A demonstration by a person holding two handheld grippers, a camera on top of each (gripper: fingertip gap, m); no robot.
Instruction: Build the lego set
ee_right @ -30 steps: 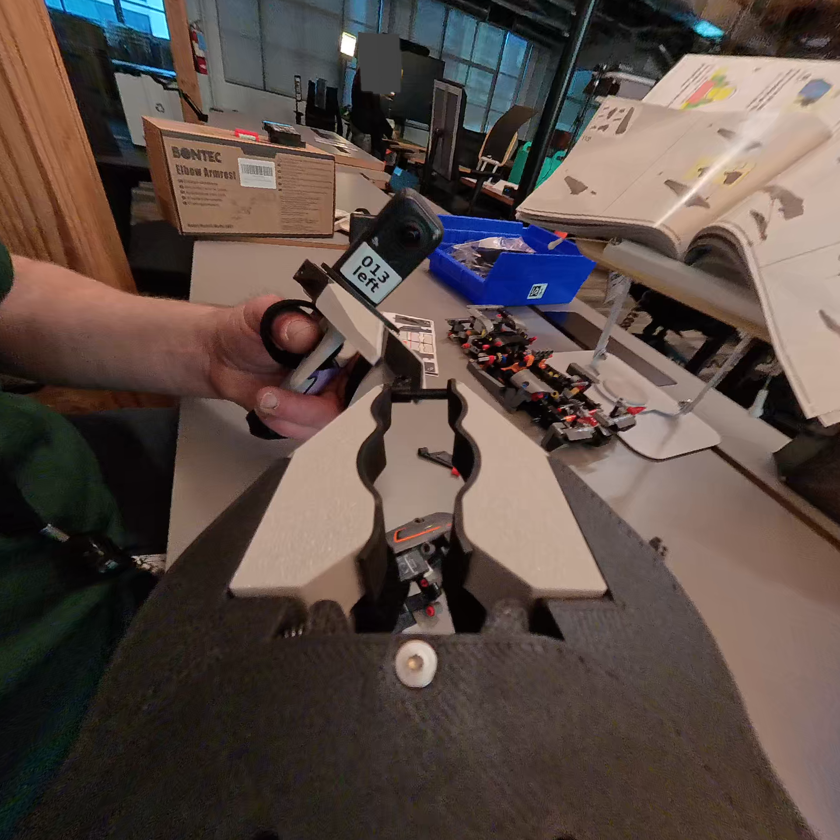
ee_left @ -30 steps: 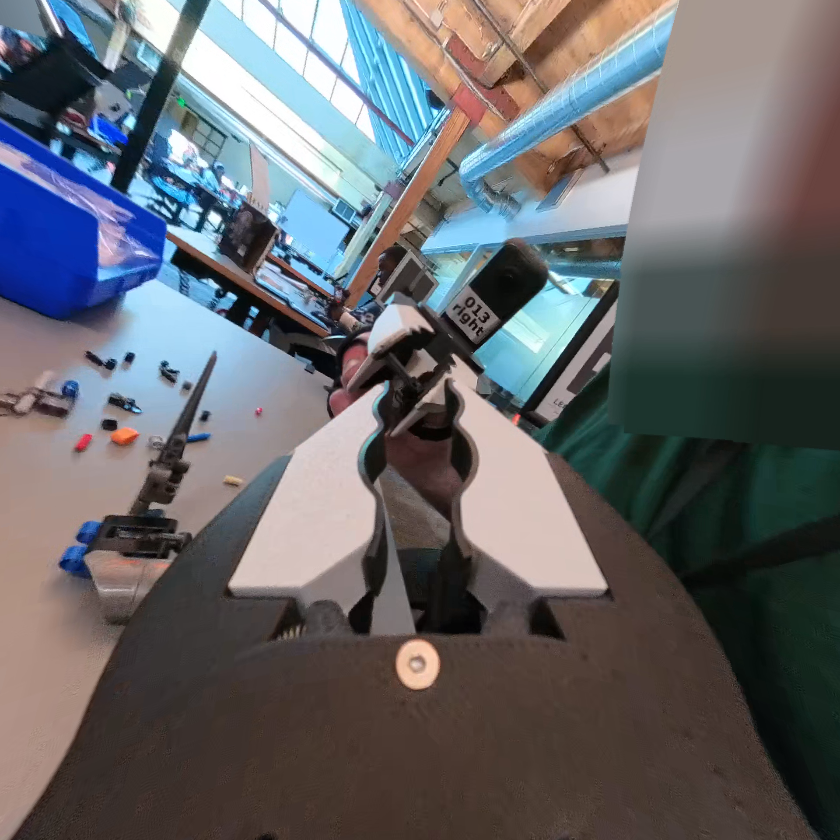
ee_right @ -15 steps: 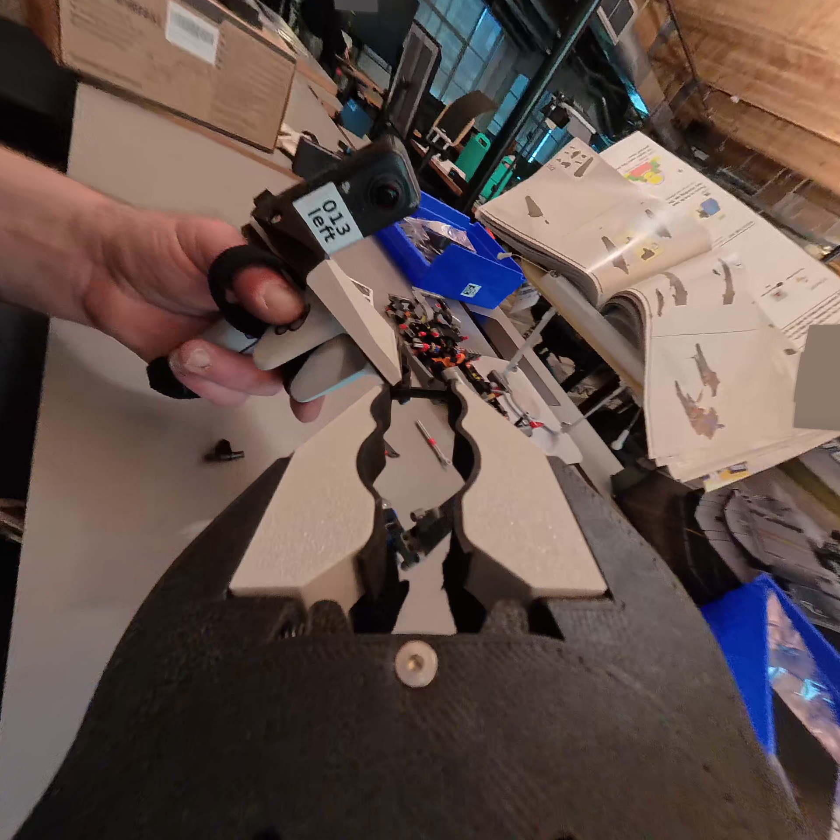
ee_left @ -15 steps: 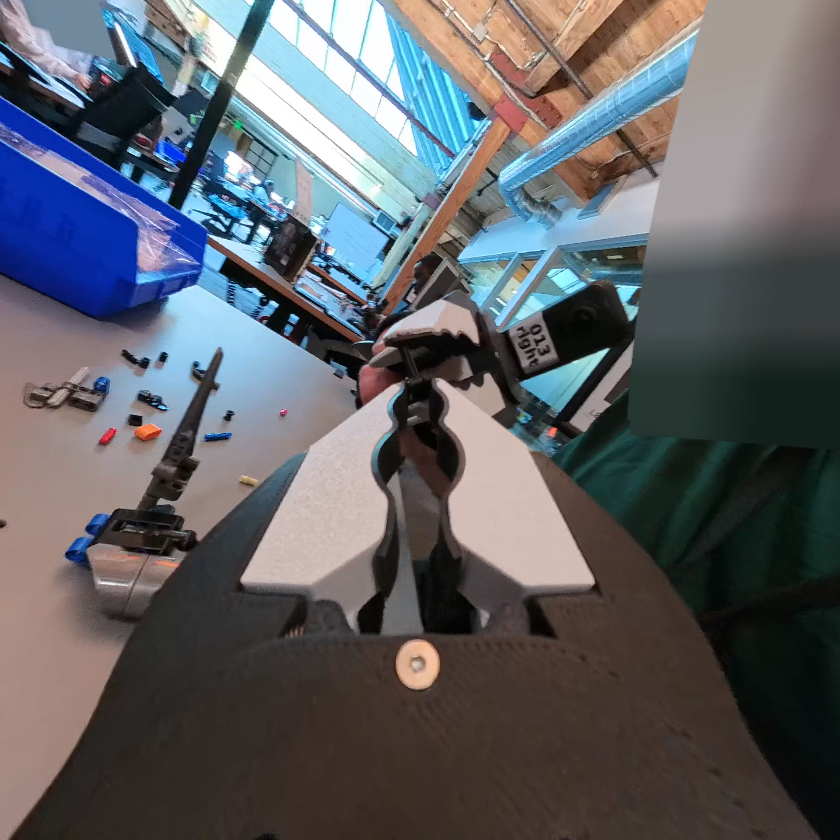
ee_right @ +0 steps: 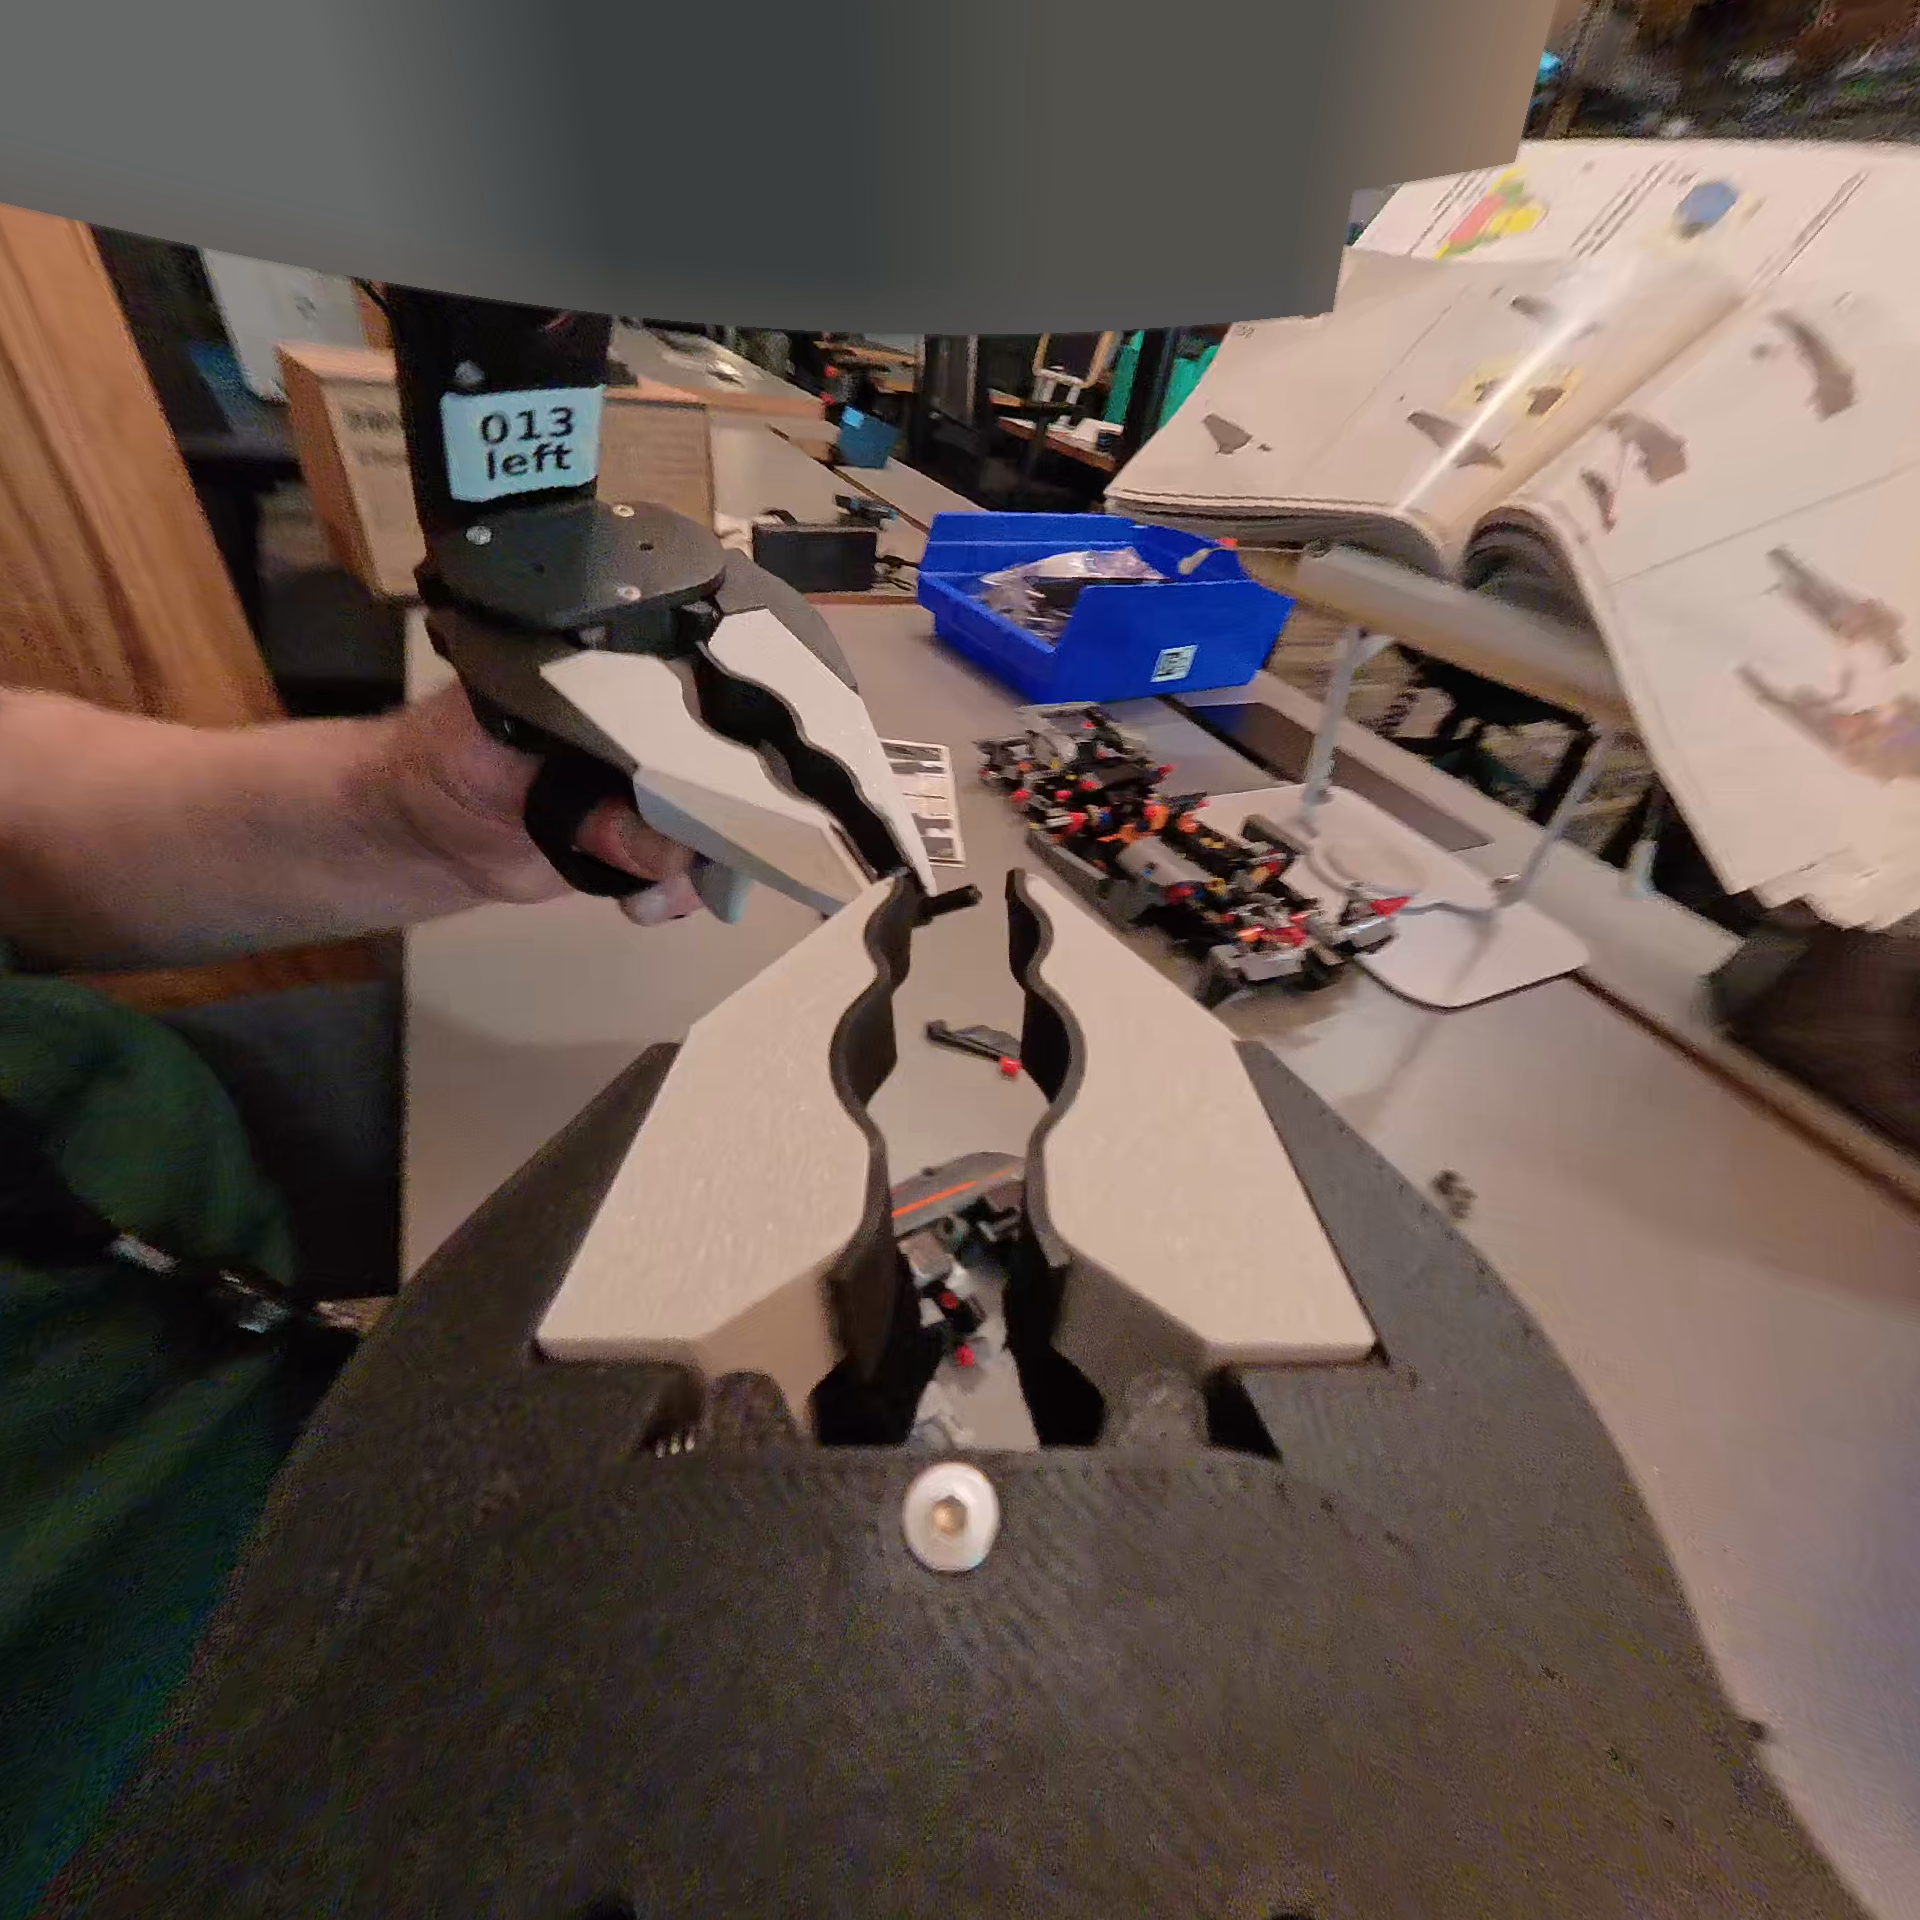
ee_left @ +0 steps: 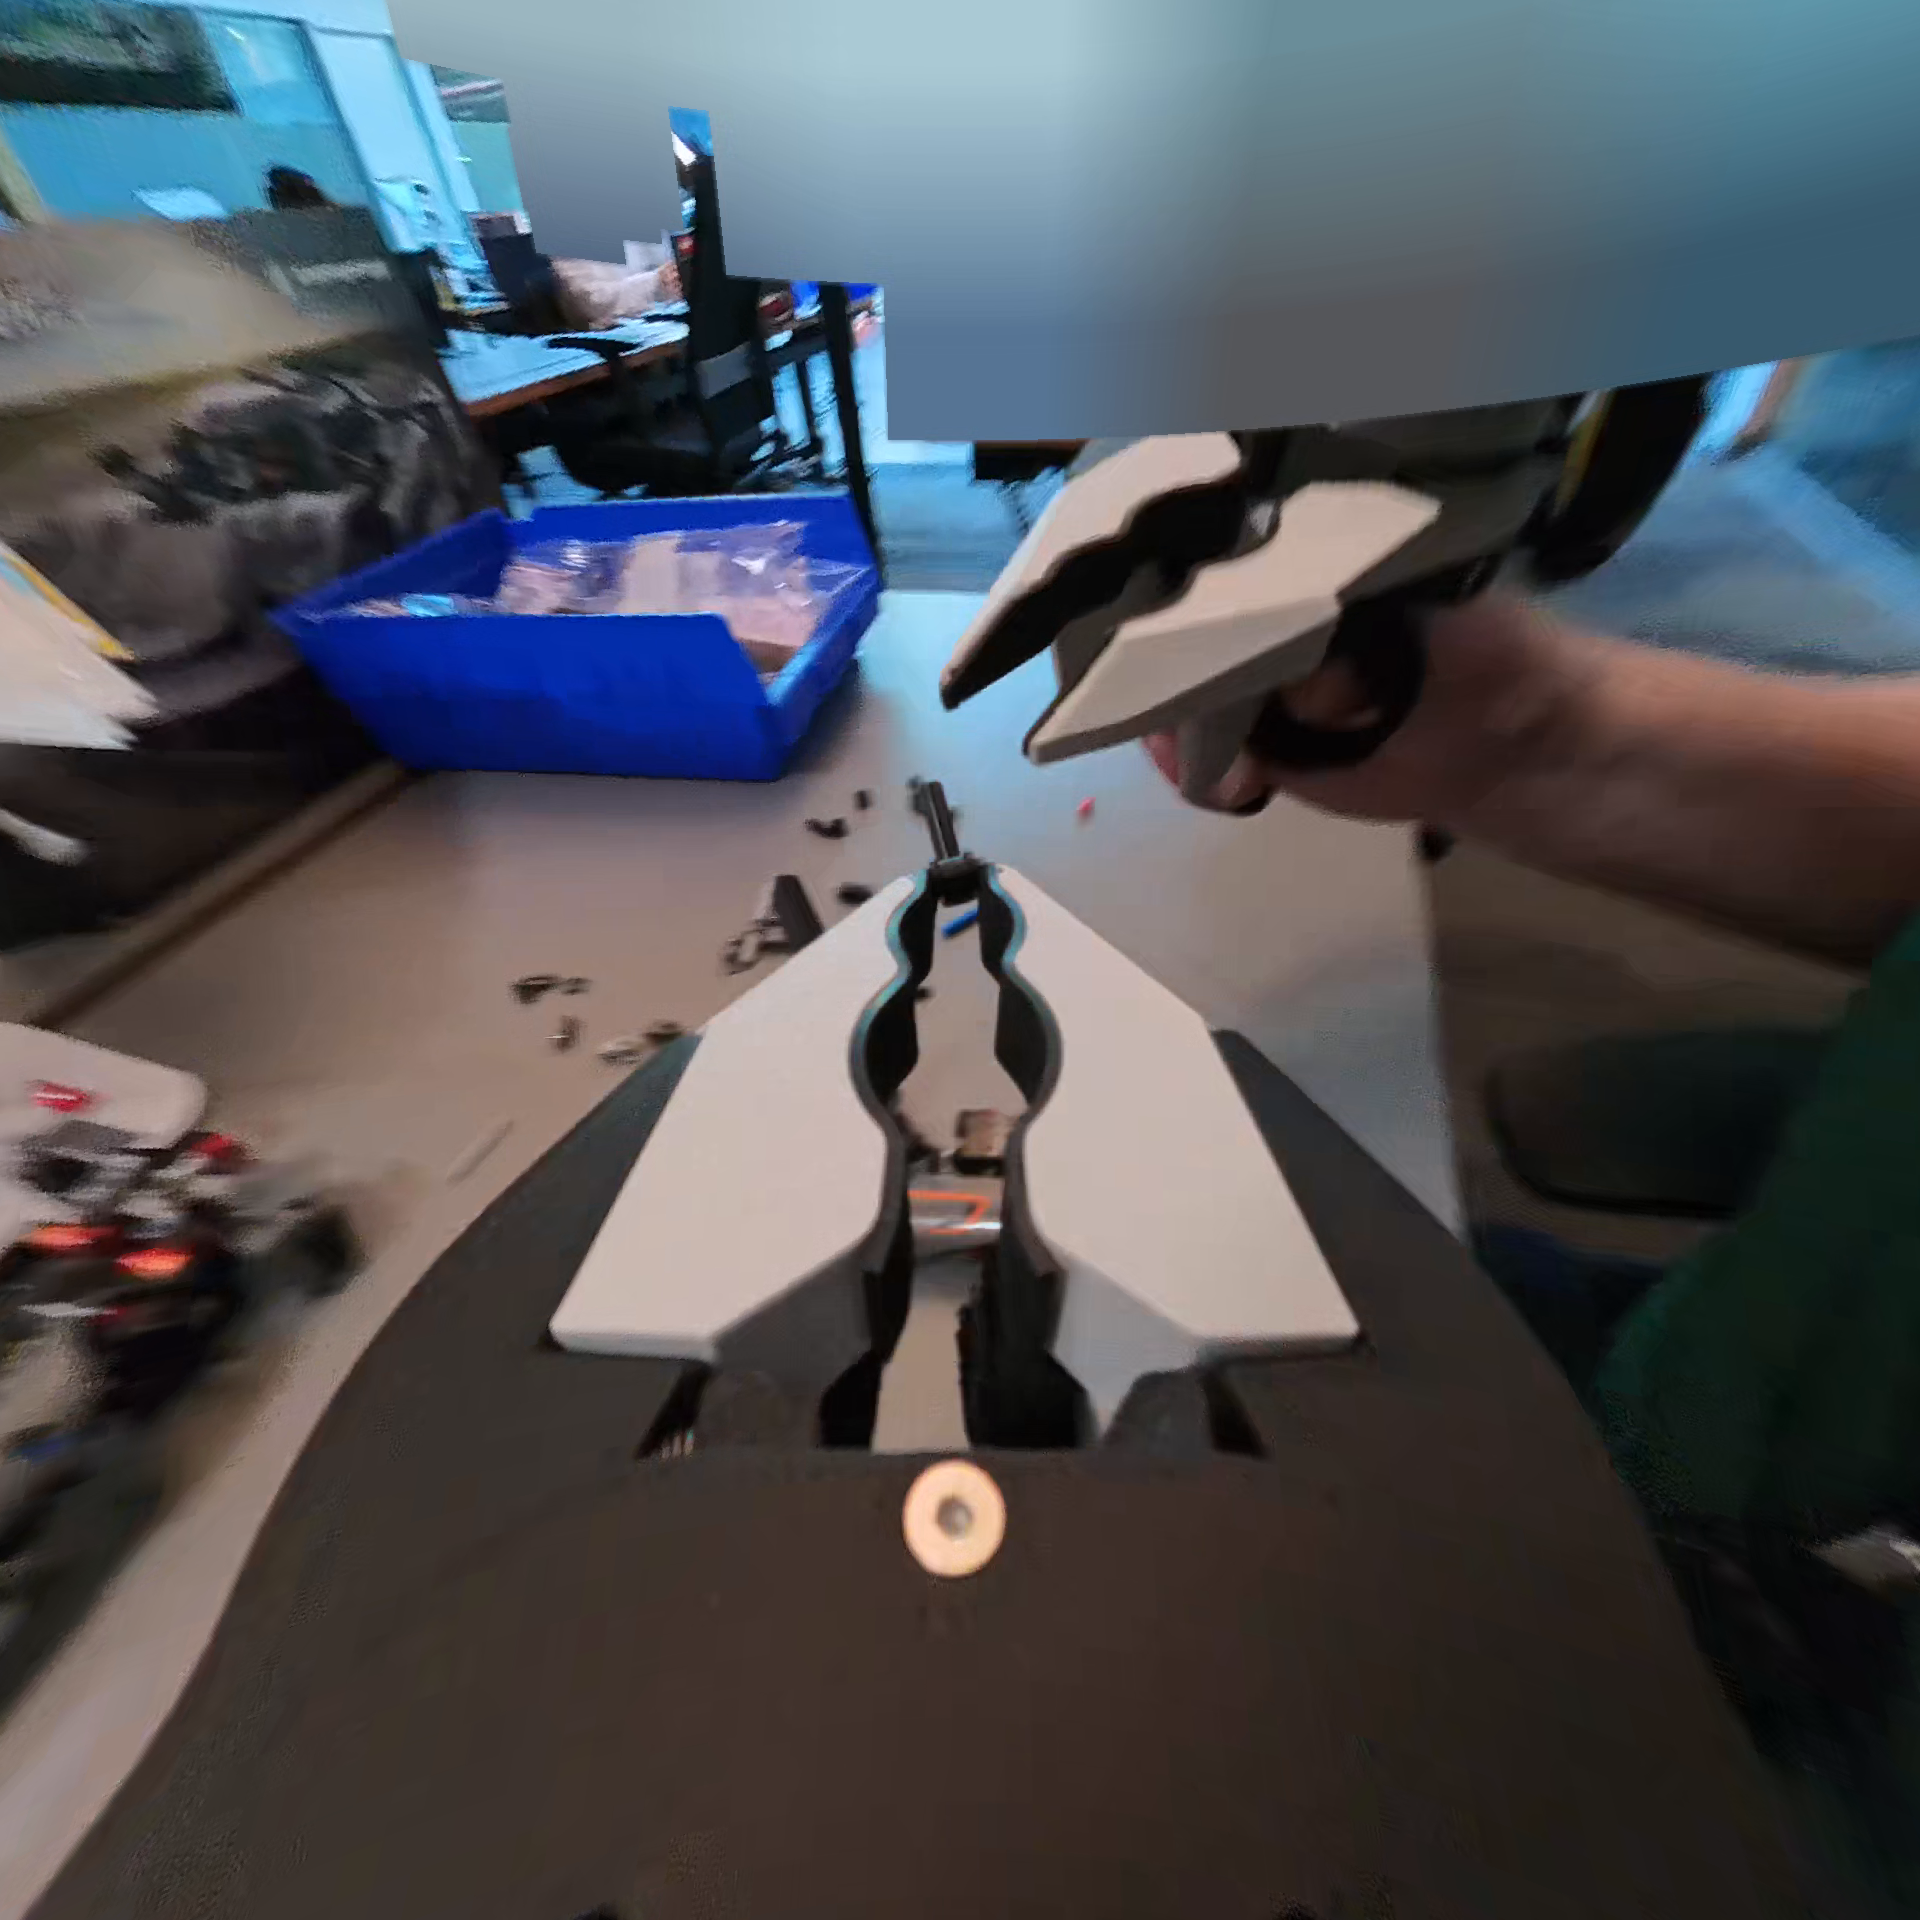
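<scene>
- Left gripper: fingers closed together at the tips, clamped on a small black pin piece; the piece stuck out past the tips, above the table.
- In the right wrist view the same left gripper sat just beside the right gripper's left fingertip, w/ the black piece projecting into the gap.
- Right gripper: fingers apart, nothing clamped; black piece lay between the tips, contact w/ them not determinable.
- In the left wrist view the right gripper was held in a hand above the table, tips spread, well apart from the left tips.
- Under both grippers, near table edge: a partial lego sub-assembly w/ orange stripe, seen through the finger gap.
- Mid-table: loose black and red parts; more small loose parts scattered beyond the left tips.
- Right of centre: long dark lego chassis w/ red and orange bits, touching the flat base of a book stand.
- Stand carried an open instruction booklet at the table's right edge.
- Far edge: blue bin holding clear bags; also visible as blue bin in the left wrist view.
- Far left corner: cardboard box.
</scene>
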